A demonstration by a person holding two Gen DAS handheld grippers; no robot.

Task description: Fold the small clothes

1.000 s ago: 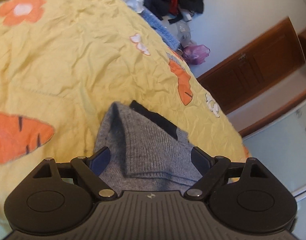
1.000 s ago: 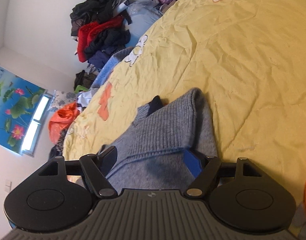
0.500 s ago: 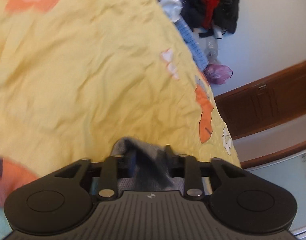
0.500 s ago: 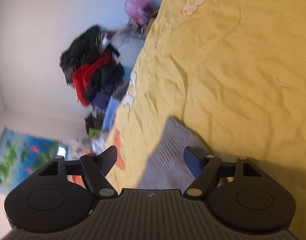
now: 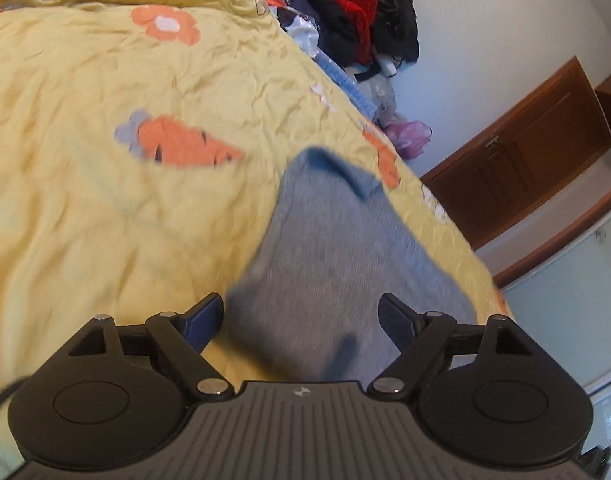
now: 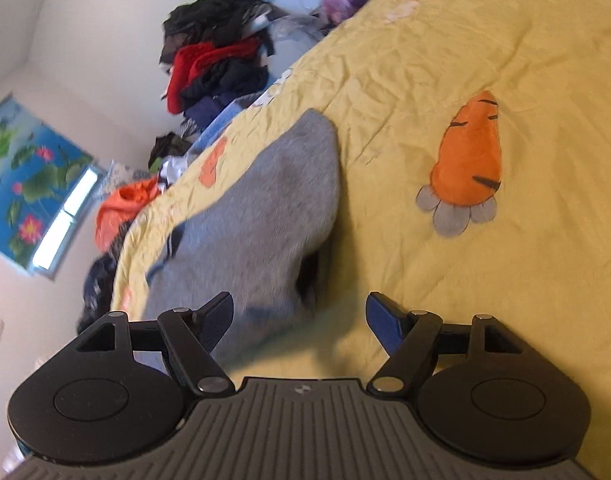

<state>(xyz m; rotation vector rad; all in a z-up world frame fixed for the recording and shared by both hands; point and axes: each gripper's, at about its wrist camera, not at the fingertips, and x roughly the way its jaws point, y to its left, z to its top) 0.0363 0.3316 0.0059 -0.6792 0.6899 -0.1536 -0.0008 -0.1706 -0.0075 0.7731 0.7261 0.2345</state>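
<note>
A small grey knit garment (image 5: 337,264) lies folded on the yellow carrot-print bedspread (image 5: 105,208), its far edge turned up in a bluish fold. My left gripper (image 5: 301,320) is open, with its fingers spread over the garment's near edge and nothing held between them. In the right wrist view the same grey garment (image 6: 265,208) stretches away on the left, showing a dark trim at its left side. My right gripper (image 6: 299,316) is open above the garment's near right corner and the bedspread (image 6: 505,280), holding nothing.
A heap of red, black and navy clothes (image 5: 357,24) sits at the far edge of the bed against the wall. A purple bag (image 5: 409,136) lies on the floor beside a brown wooden cabinet (image 5: 517,160). An orange item (image 6: 125,208) and a lotus picture (image 6: 29,176) are at the left.
The left gripper, shut on a grey fold half a second ago, has opened and let the garment drop flat. Both grippers have pulled back, so more of the garment and bedspread shows.
</note>
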